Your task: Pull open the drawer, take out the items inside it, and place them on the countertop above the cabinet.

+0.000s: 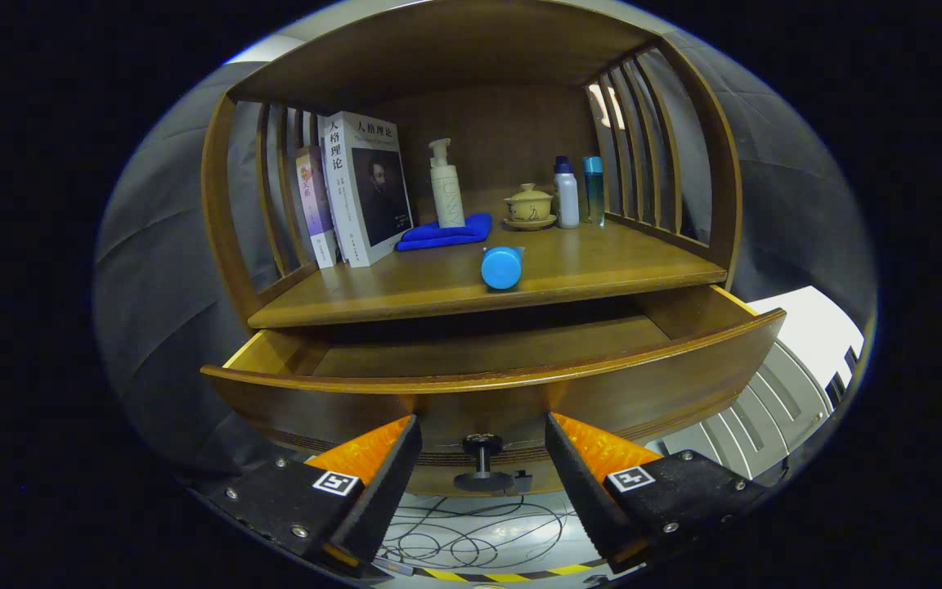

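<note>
The wooden drawer (487, 388) stands pulled out below the countertop (602, 266). Its bare wooden floor shows behind the front panel; the part closest to the panel is hidden. A small dark knob (482, 447) sits on the drawer front, between my fingers. My gripper (482, 438) is open, with one finger on each side of the knob and neither touching it. On the countertop a blue cylindrical item (502, 267) lies on its side near the front edge.
At the back of the countertop stand books (365, 188), a white pump bottle (446, 184) behind a folded blue cloth (446, 233), a lidded yellow cup (529, 204) and two small bottles (579, 192). Cables (471, 532) lie on the floor below.
</note>
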Demonstrator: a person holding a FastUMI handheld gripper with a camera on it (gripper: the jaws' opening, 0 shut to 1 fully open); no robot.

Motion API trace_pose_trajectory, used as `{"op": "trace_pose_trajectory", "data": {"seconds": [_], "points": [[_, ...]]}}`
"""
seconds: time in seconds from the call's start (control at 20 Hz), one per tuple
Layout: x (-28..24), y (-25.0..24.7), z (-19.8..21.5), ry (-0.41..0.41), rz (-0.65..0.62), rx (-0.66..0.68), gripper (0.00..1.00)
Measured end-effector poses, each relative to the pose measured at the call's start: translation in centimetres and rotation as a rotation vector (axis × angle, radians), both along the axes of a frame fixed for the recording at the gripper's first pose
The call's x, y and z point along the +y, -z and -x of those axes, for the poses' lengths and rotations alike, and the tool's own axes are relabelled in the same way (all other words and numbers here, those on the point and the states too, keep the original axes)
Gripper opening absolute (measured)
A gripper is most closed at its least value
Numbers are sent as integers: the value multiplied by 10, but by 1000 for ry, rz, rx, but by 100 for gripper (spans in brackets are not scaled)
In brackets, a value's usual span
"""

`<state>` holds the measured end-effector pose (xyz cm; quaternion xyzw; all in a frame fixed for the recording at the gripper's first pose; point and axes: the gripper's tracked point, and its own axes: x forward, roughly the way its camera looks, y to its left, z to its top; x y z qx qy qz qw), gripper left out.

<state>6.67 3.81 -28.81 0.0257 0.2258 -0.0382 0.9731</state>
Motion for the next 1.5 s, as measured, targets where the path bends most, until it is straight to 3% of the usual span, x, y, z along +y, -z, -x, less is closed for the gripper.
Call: {"op": "trace_pose_trajectory", "data": {"seconds": [0.6, 0.85, 1.25, 1.5], "points": [[-6, 17, -70, 10, -17, 34, 95], [-4, 26, -69, 14, -7, 62, 95], [-4, -66, -56, 33, -8, -84, 95], [6, -133, -26, -11, 34, -174, 95]]}}
